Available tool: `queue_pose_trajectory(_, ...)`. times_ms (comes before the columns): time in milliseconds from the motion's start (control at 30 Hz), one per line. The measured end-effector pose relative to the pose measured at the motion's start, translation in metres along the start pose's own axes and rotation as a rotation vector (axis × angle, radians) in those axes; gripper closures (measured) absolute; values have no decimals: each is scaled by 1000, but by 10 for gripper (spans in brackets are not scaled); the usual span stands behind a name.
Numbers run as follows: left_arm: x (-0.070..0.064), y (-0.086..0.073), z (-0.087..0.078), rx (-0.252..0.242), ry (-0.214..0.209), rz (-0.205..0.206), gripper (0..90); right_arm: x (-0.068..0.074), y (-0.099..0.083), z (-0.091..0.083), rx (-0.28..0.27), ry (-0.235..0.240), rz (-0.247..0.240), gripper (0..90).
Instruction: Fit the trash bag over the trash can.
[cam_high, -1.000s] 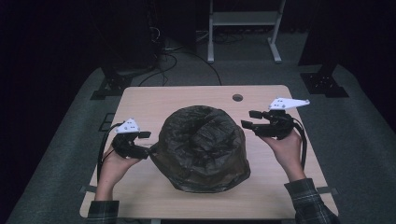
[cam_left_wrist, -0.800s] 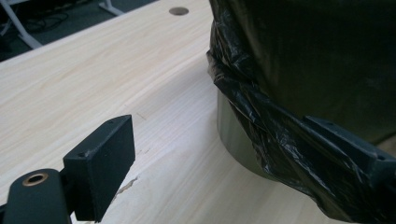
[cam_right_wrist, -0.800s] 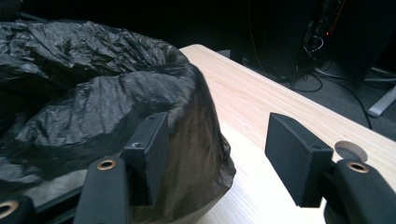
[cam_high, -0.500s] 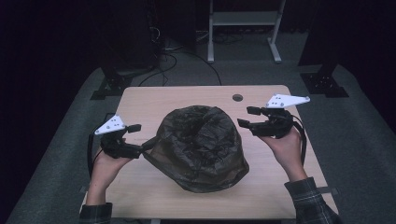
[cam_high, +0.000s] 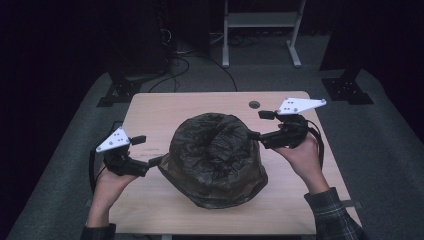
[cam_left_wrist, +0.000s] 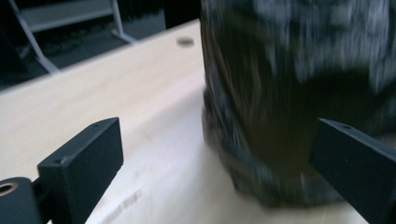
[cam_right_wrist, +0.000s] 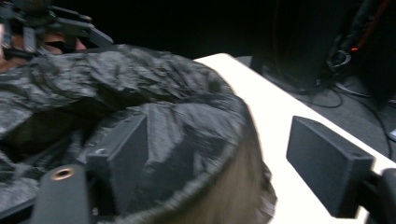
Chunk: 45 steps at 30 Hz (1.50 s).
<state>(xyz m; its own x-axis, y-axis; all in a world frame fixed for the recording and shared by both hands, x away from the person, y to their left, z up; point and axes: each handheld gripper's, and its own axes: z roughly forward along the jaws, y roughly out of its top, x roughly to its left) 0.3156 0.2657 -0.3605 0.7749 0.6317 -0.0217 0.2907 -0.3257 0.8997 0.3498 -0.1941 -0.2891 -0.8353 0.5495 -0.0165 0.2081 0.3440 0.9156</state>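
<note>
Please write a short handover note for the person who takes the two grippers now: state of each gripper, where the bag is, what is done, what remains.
Left gripper: open, at the low left edge of the black bag, holding nothing.
Right gripper: open, its jaws astride the bag's upper right rim, not closed on it.
Bag: a crumpled black plastic bag, rolled down into a bowl shape, mouth up, in the middle of the table.
Done: both grippers are at the bag.
Left: probably close each on its edge and go on shaping or opening the bag.

A round bin (cam_high: 215, 160) lined with a crinkled black bag (cam_high: 212, 142) stands upright mid-tabletop (cam_high: 165, 107). The glossy bag folds over its rim and sinks into the hollow middle, and loose plastic spreads around its base at the near side.
</note>
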Motion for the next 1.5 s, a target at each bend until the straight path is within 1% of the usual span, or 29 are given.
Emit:
queue_pose_trajectory(33,-2,-5,-1,12,1,6,16,3,3,2,9,20,-2,187)
queue_pose_trajectory(67,-4,-12,-2,23,-2,14,5,4,6,4,6,43,-7,187)
queue_pose_trajectory(100,-6,-16,-3,24,-3,12,2,7,9,7,8,67,-7,180)
queue_pose_trajectory(167,-11,-26,-6,34,-6,27,0,11,14,12,20,92,-15,149)
queue_pose_trajectory(200,-12,-30,-6,41,-7,27,0,13,16,16,27,103,-19,147)
queue_pose_trajectory(300,-19,-43,-7,70,-10,56,0,21,22,26,66,122,-41,124)
queue_pose_trajectory(367,-23,-52,-7,78,-18,59,0,28,27,35,106,110,-67,109)
queue_pose_trajectory(433,-26,-60,-3,93,-18,72,0,35,30,43,145,120,-99,99)
queue_pose_trajectory(467,-27,-64,-1,99,-21,69,0,38,31,46,162,111,-114,99)
queue_pose_trajectory(533,-28,-71,4,114,-20,68,0,44,32,54,216,115,-132,100)
queue_pose_trajectory(567,-28,-74,8,120,-26,65,0,45,32,57,228,116,-140,100)
queue_pose_trajectory(600,-28,-78,12,137,-34,69,0,47,31,61,246,123,-147,100)
queue_pose_trajectory(633,-29,-80,15,144,-35,70,0,49,30,66,271,136,-155,100)
queue_pose_trajectory(667,-30,-83,19,152,-30,79,0,50,29,69,285,144,-162,100)
queue_pose_trajectory(733,-30,-87,26,174,-38,79,0,55,27,77,332,162,-186,101)
queue_pose_trajectory(867,-31,-93,40,228,-51,82,0,60,20,88,406,173,-215,101)
queue_pose_trajectory(933,-31,-96,44,243,-53,84,0,61,18,91,427,184,-209,102)
queue_pose_trajectory(967,-31,-97,46,248,-56,85,0,61,18,92,426,199,-199,104)
queue_pose_trajectory(1000,-31,-98,47,254,-59,81,0,60,18,93,436,202,-189,104)
queue_pose_trajectory(1067,-31,-99,49,267,-55,85,0,59,17,96,458,229,-167,104)
queue_pose_trajectory(1100,-31,-99,50,269,-56,86,0,59,17,98,460,237,-159,104)
queue_pose_trajectory(1200,-31,-100,52,280,-56,91,0,59,16,103,498,245,-151,104)
queue_pose_trajectory(1233,-31,-100,52,290,-56,95,0,59,15,106,531,246,-157,104)
queue_pose_trajectory(1267,-31,-101,53,291,-52,95,0,60,15,108,555,233,-163,115)
queue_pose_trajectory(1333,-32,-102,55,305,-51,98,0,62,15,110,584,225,-164,122)
queue_pose_trajectory(1400,-32,-102,57,316,-52,103,0,62,16,110,574,231,-171,122)
queue_pose_trajectory(1500,-32,-105,59,317,-60,93,0,60,17,108,541,223,-173,121)
